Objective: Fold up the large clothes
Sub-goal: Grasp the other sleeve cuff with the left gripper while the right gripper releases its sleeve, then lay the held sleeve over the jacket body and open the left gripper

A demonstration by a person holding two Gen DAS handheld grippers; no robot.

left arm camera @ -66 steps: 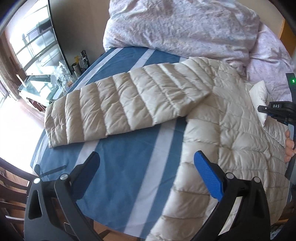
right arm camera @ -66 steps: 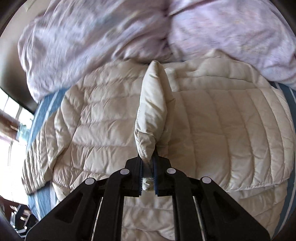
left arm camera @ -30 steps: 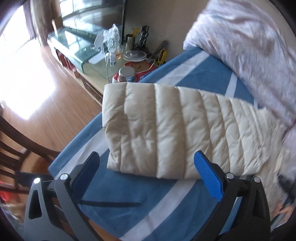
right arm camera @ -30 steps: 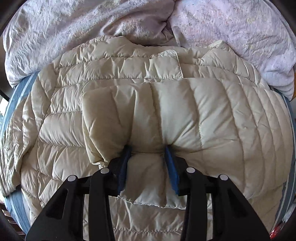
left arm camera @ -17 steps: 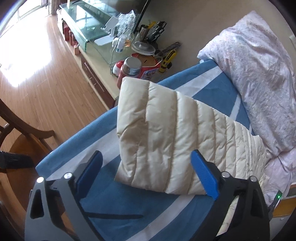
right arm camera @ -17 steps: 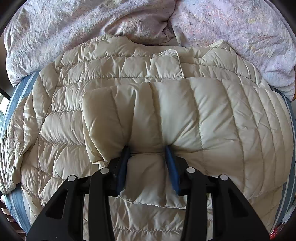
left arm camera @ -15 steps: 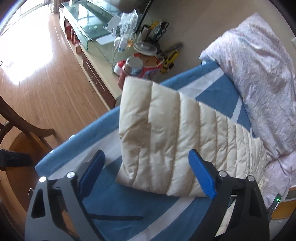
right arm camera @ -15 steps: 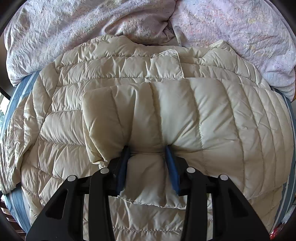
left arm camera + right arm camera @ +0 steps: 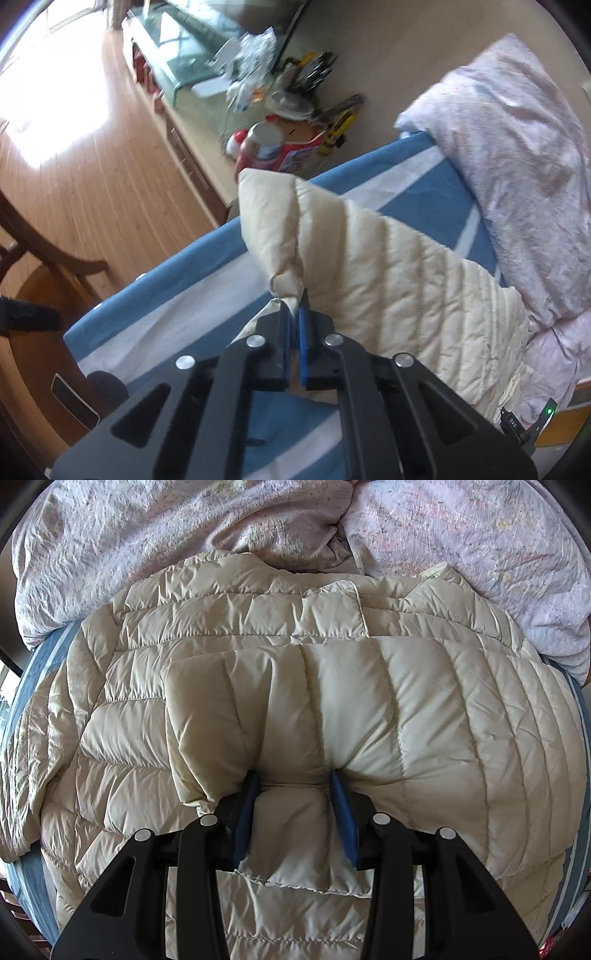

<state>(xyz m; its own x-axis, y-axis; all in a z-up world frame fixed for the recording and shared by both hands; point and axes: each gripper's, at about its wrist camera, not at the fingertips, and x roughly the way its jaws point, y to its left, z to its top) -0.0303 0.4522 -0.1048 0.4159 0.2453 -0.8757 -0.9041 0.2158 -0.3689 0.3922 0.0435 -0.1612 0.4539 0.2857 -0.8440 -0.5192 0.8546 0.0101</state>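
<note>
The left claw [image 9: 294,314] is pinched tight on the cuff of the jacket's sleeve [image 9: 373,266], which rises off the blue striped sheet [image 9: 376,177]. The right claw [image 9: 293,792] stands partly open, its blue pads pressed into the other sleeve [image 9: 332,709], which lies folded across the cream jacket [image 9: 240,602]. Pink bedding [image 9: 229,520] lies beyond.

The clutter [image 9: 291,92] on the far cabinet is motion-blurred; the jacket [image 9: 147,738] hides most of the bed [image 9: 33,878] beneath it.
</note>
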